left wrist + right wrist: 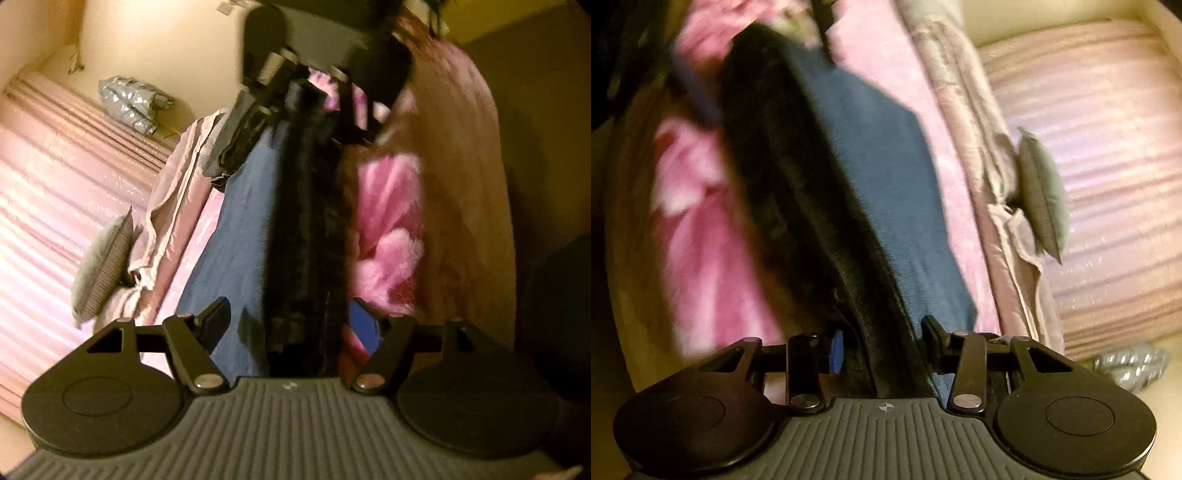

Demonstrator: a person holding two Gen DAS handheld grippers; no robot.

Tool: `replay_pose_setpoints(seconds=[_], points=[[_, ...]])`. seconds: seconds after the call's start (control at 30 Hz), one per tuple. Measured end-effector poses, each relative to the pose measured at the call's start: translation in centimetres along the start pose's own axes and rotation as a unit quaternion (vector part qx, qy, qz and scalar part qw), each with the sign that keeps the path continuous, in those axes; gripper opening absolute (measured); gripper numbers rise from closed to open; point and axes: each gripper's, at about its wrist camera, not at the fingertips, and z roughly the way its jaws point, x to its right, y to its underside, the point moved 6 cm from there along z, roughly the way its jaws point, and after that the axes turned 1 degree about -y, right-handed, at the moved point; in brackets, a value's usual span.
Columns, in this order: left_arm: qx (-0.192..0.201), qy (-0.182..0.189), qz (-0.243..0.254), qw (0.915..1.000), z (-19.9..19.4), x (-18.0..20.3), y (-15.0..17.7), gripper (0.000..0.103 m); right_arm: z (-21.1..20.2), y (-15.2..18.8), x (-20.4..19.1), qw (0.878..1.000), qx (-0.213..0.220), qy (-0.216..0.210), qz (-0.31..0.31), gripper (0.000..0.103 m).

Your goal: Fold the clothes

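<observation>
pink striped bedding [55, 192] covers the bed under both grippers. nearest, the left gripper [291, 328] stands with its jaws apart, the dark blue garment [240, 258] lying between them, not pinched. the right gripper [882, 341] has its jaws closed on the garment's black folded edge [798, 206]. farther off lie a grey cushion [1043, 195] and a pink flowered blanket [388, 236].

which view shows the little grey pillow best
The right wrist view: the grey pillow stands clear against the striped pink bedspread, its whole outline visible. The left wrist view shows it too, smaller near the left edge, partly tucked behind rumpled pink bedding.
</observation>
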Motion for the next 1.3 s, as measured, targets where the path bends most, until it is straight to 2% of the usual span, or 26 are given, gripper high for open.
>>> replay_pose_setpoints(seconds=[0.13, 0.2, 0.23, 0.27, 0.3, 0.37, 0.5, 0.6, 0.77, 0.93, 1.2, 1.3], points=[[-0.02, -0.037, 0.07, 0.9966, 1.7, 0.9, 0.3, 0.068, 0.7, -1.3, 3.4, 0.999, 0.006, -0.007, 0.052, 0.041], [-0.025, -0.05, 0.088, 0.9946, 2.4, 0.8, 0.4, 0.069, 1.3, -1.8, 4.4, 0.998, 0.005, -0.009, 0.062, 0.041], [-0.029, -0.048, 0.086, 0.9947, 2.6, 0.5, 0.5, 0.066, 1.6, -2.1, 4.8, 0.998, 0.005, -0.009, 0.065, 0.04], [-0.033, -0.046, 0.082, 0.995, 2.8, 0.3, 0.6, 0.053, 1.8, -2.3, 5.0, 0.998, 0.003, -0.009, 0.066, 0.04], [-0.035, -0.041, 0.079, 0.9954, 2.8, -0.1, 0.8, 0.046, 1.9, -2.5, 5.1, 0.998, 0.001, -0.009, 0.065, 0.039], [-0.036, -0.033, 0.072, 0.9962, 2.6, -1.0, 1.4, 0.042, 1.7, -2.7, 4.6, 0.998, 0.0, -0.011, 0.064, 0.039], [-0.036, -0.029, 0.067, 0.9967, 1.6, -4.0, 3.9, 0.04, -0.3, -4.7, 2.4, 0.998, 0.014, -0.006, 0.066, 0.038], [-0.035, -0.019, 0.077, 0.9962, 0.5, -5.9, 6.5, 0.04, -1.5, -7.4, 0.7, 0.996, 0.035, -0.002, 0.082, 0.037], [-0.038, 0.009, 0.102, 0.994, -1.0, -5.2, 10.0, 0.039, -2.6, -10.7, -3.1, 0.995, 0.038, 0.002, 0.088, 0.038], [-0.036, 0.021, 0.089, 0.9952, -0.6, -4.4, 10.6, 0.038, -2.2, -10.7, -5.3, 0.997, 0.023, 0.015, 0.067, 0.039], [-0.031, 0.032, 0.072, 0.9964, -0.6, -4.9, 10.2, 0.038, -1.9, -11.5, -6.5, 1.0, -0.009, 0.018, 0.02, 0.042], [-0.03, 0.032, 0.069, 0.9967, -0.6, -4.9, 10.2, 0.038, -1.9, -11.3, -6.7, 0.999, -0.029, 0.019, 0.006, 0.048]])
